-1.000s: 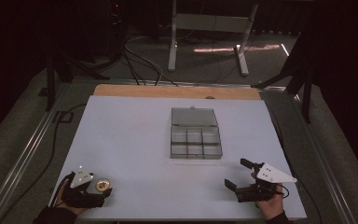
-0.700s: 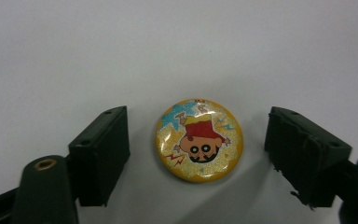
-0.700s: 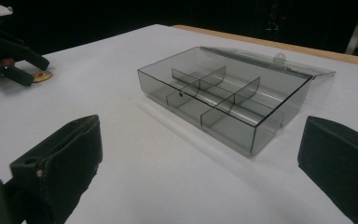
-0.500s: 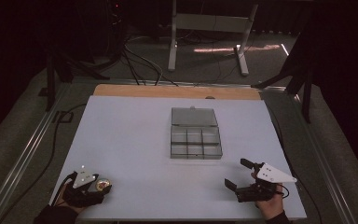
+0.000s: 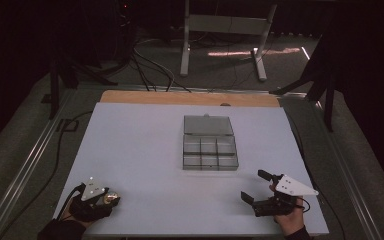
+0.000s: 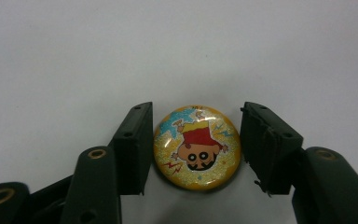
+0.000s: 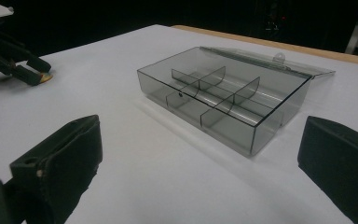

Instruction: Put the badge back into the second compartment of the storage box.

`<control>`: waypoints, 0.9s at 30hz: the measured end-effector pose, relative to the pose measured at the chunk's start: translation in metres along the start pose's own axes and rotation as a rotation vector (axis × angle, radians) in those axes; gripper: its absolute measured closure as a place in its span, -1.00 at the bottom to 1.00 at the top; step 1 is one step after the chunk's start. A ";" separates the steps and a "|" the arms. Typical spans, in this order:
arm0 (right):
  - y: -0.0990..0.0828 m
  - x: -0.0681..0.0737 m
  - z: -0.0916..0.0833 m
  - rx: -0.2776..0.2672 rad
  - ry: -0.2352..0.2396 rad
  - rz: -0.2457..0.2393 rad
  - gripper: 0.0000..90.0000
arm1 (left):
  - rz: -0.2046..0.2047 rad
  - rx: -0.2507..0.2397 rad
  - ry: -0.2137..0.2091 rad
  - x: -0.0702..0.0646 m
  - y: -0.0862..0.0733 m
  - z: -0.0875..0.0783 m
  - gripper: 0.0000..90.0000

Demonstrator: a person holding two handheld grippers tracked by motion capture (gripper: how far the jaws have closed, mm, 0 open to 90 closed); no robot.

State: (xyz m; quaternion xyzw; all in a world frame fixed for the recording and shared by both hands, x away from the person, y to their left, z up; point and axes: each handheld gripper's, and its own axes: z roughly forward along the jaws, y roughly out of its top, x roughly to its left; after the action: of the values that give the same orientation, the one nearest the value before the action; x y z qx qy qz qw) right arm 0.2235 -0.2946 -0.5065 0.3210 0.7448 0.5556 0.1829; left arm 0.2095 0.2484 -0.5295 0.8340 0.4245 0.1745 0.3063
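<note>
Left gripper [image 6: 196, 144]: has shifted slightly at lower left of the high view; jaws spread, straddling cartoon badge [image 6: 197, 148] flat on bench [image 5: 145, 150], not yet pinching | Right gripper [image 5: 258, 191]: lower right, unchanged, jaws spread, empty | Compartment box [image 5: 210, 148]: centre, lid open | Judgement: pickup imminent.

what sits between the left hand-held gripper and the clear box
Nothing: in the high view the white table top is bare between the left hand-held gripper, jaws around a cartoon badge, and the open compartment box.
</note>
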 end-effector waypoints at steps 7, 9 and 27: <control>0.000 0.000 0.000 -0.003 0.001 0.007 -1.00 | 0.016 0.044 0.008 -0.002 0.006 0.001 0.07; 0.000 0.000 0.000 -0.002 0.001 0.007 -1.00 | 0.011 0.046 0.004 -0.001 0.006 0.001 0.07; 0.000 -0.001 0.000 -0.006 -0.003 0.015 -1.00 | 0.027 0.021 -0.004 -0.001 0.005 -0.001 0.08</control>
State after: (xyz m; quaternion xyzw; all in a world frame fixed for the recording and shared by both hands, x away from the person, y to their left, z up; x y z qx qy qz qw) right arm 0.2246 -0.2950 -0.5063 0.3266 0.7406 0.5587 0.1808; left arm 0.2114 0.2459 -0.5255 0.8433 0.4143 0.1726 0.2958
